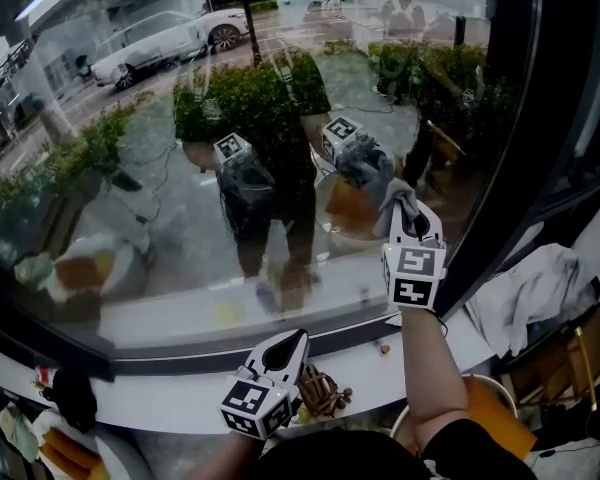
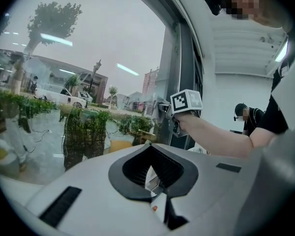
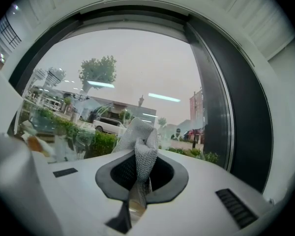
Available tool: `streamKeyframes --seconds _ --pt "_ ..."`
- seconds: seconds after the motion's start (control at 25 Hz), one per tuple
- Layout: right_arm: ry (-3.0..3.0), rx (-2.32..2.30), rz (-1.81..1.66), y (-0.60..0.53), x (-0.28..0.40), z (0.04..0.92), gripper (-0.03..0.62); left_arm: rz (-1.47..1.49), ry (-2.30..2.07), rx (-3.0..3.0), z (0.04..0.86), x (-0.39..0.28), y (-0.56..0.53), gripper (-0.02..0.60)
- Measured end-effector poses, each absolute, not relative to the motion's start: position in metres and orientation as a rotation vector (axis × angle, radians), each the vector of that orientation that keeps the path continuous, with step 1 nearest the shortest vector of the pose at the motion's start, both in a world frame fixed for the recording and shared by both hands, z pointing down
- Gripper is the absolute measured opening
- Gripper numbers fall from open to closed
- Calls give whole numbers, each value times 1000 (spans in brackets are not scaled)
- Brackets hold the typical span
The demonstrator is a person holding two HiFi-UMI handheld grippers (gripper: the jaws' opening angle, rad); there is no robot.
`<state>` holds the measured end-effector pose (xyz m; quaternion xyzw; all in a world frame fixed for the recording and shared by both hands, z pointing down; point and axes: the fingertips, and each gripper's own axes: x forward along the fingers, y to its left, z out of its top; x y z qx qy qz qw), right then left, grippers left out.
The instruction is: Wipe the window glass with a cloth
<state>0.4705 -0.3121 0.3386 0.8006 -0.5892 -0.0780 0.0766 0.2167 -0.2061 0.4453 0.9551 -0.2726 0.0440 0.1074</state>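
The right tongs (image 1: 408, 208) are clamped on a crumpled grey mesh cloth (image 1: 388, 181). In the right gripper view the cloth (image 3: 140, 149) stands up between the closed jaws of the right tongs (image 3: 136, 193). The cloth lies against the large curved window glass (image 1: 160, 188), near the glass's dark right frame (image 1: 500, 168). The left tongs (image 1: 296, 342) sit below the glass, over the white window sill (image 1: 170, 400). In the left gripper view the left tongs (image 2: 157, 196) are narrow, jaw tips together, with nothing held.
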Motion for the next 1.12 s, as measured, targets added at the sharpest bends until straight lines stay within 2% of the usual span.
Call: streamKeyframes --seconds 0.44,1.12 --pt "-1757 2437 -282 -280 478 331 41 178 -694 2891 446 241 -203 8" --pt "-1798 2442 -431 -273 474 260 41 10 -606 2967 394 279 -211 8"
